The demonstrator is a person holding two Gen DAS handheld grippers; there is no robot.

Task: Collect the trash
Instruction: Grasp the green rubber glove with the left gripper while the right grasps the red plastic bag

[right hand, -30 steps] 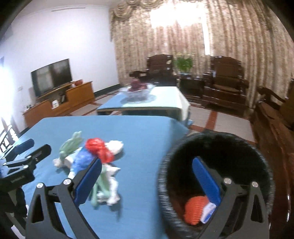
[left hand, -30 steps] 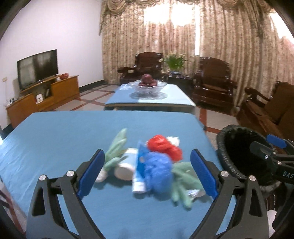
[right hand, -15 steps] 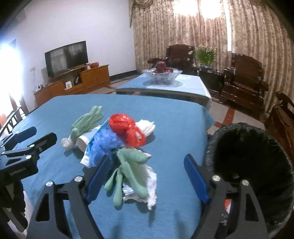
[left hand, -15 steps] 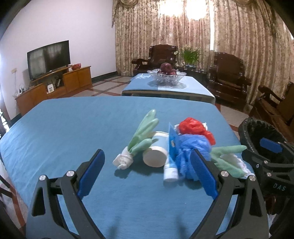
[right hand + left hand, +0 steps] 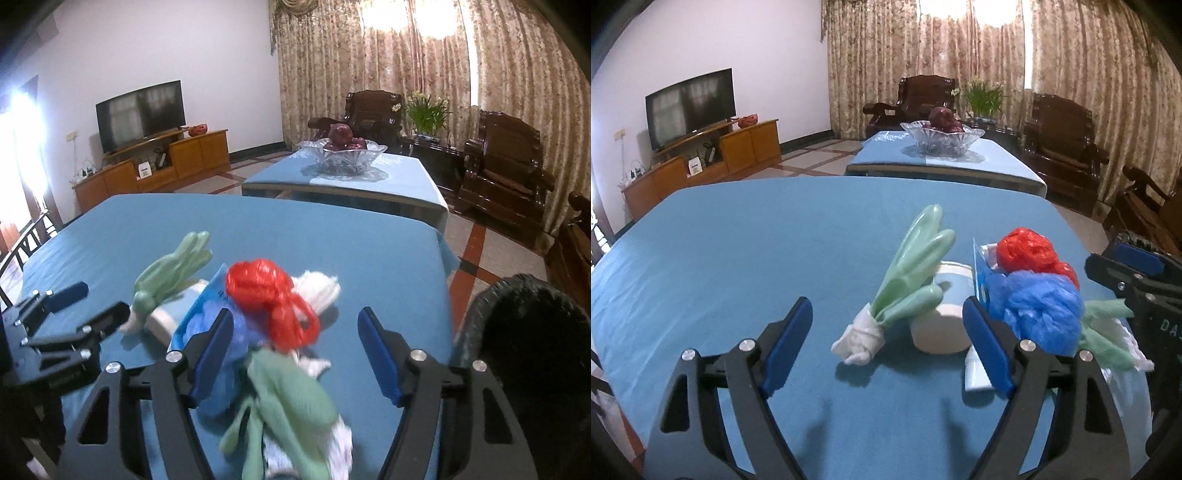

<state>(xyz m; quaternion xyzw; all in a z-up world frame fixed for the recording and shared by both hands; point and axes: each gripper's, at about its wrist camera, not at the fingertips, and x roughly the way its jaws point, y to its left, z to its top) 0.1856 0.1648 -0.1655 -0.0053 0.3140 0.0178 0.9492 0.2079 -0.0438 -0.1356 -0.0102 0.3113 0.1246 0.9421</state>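
Observation:
A pile of trash lies on the blue tablecloth [image 5: 738,258]. It holds a green glove with a white cuff [image 5: 912,273], a paper cup [image 5: 945,321], a white tube [image 5: 975,369], a blue plastic bag [image 5: 1038,306] and a red plastic bag [image 5: 1027,251]. My left gripper [image 5: 886,347] is closing, with the glove's cuff and the cup between its pads, untouched. My right gripper [image 5: 295,356] is also closing, over a second green glove [image 5: 291,398] and the red bag [image 5: 273,299], and its pads stand clear of both.
A black trash bin [image 5: 524,354] stands off the table's right edge. Beyond is a second table with a glass fruit bowl [image 5: 942,138], dark wooden armchairs [image 5: 1060,140] and a TV [image 5: 690,99] on a low cabinet. The tablecloth's left half is bare.
Both grippers moved forward and down toward the pile. The right one swung left from above the bin to the trash. Both sets of jaws have narrowed.

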